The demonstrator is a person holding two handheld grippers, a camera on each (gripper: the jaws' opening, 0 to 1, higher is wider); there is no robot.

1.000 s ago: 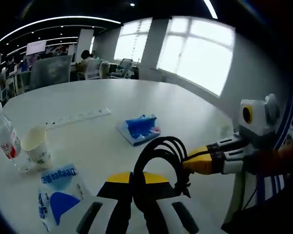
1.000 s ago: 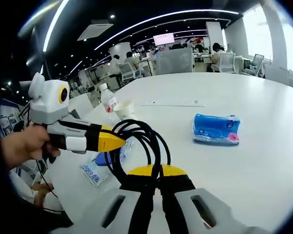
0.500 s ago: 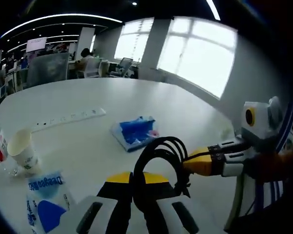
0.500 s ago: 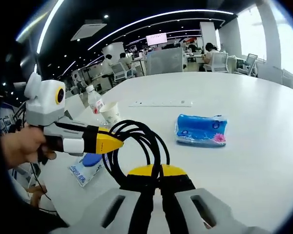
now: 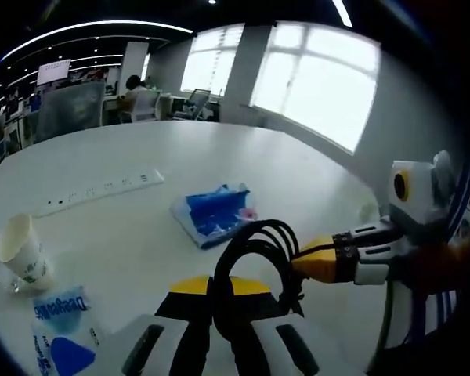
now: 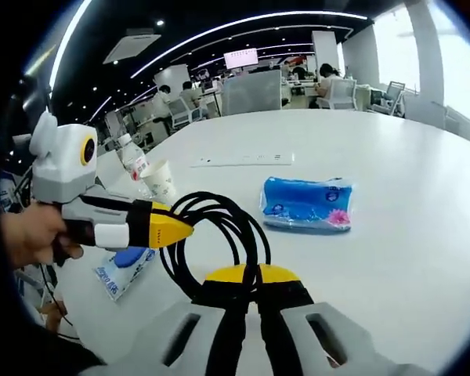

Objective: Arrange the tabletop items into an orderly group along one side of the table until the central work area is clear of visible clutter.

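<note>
Both pairs of fingers pinch the same coiled black cable (image 5: pixel 254 258): my left gripper (image 5: pixel 222 291) has its yellow-tipped jaws pressed together on one side of the loop, and my right gripper (image 6: pixel 247 280) is clamped likewise on the opposite side. In the left gripper view the right gripper enters from the right with its yellow tip against the coil; in the right gripper view the left gripper comes in from the left in the same manner. Two grips appear intended to keep the bundle from springing open while it is carried above the white table (image 5: pixel 219 160).

Items awaiting grouping lie below. A blue tissue pack (image 6: pixel 304 204) rests near the table's middle, well apart from the others. A white power strip (image 5: pixel 98 189) lies beyond it, flat on the surface. Toward one edge stand a paper cup (image 6: pixel 161 181) and, just beside it, a plastic bottle (image 6: pixel 132 163); a blue-and-white wipes packet (image 6: pixel 123 264) lies flat nearer my hand.

Judged from this layout, the cup, bottle and packet already form a loose cluster at one side, so the cable probably belongs there. The tissue pack and power strip remain in the central area, leaving the task only partly done. Releasing a coil risks it unwinding.
</note>
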